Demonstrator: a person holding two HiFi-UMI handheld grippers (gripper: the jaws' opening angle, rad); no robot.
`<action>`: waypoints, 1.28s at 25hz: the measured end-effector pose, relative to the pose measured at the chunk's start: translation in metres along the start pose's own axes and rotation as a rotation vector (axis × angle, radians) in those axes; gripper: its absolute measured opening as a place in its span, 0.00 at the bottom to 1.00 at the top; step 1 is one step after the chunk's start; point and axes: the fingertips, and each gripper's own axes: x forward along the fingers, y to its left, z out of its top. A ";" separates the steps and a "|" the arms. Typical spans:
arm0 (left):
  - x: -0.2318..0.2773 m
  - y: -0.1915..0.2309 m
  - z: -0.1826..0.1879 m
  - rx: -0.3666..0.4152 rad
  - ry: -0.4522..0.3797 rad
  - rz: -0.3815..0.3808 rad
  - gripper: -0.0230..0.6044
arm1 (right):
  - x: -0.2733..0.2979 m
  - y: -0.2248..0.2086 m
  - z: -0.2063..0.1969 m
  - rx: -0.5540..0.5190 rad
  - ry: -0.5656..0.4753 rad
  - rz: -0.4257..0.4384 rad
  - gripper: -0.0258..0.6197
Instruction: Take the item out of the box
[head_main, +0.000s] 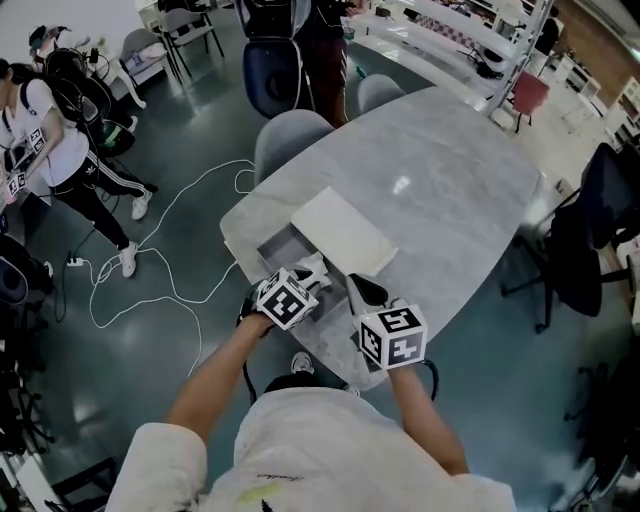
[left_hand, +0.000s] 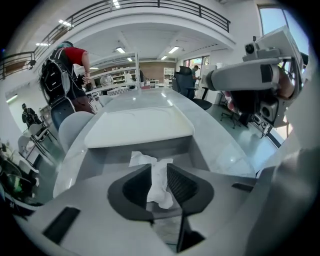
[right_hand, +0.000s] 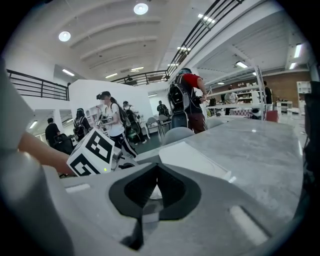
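Centre of the head view, over the open box (head_main: 272, 248): my left gripper (left_hand: 159, 172) pinches crumpled paper (left_hand: 142, 160); right gripper (right_hand: 157, 175) closed, apparently empty. Looks mid-extraction; next I'd lift it clear.

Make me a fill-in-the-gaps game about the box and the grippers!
1. The left gripper is ____ on the crumpled paper.
2. The lid lying partly over the grey box is ____ in colour.
3. The box stands on a marbled ____.

Missing words: shut; white; table.
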 end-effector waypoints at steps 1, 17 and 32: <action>0.003 0.000 -0.001 0.014 0.014 -0.007 0.15 | 0.001 -0.002 0.001 0.003 -0.001 -0.006 0.05; 0.037 -0.003 -0.016 0.206 0.210 -0.036 0.11 | -0.004 -0.029 -0.001 0.051 -0.015 -0.100 0.05; 0.008 0.004 -0.008 0.111 0.128 0.052 0.06 | -0.014 -0.019 -0.003 0.033 -0.028 -0.057 0.05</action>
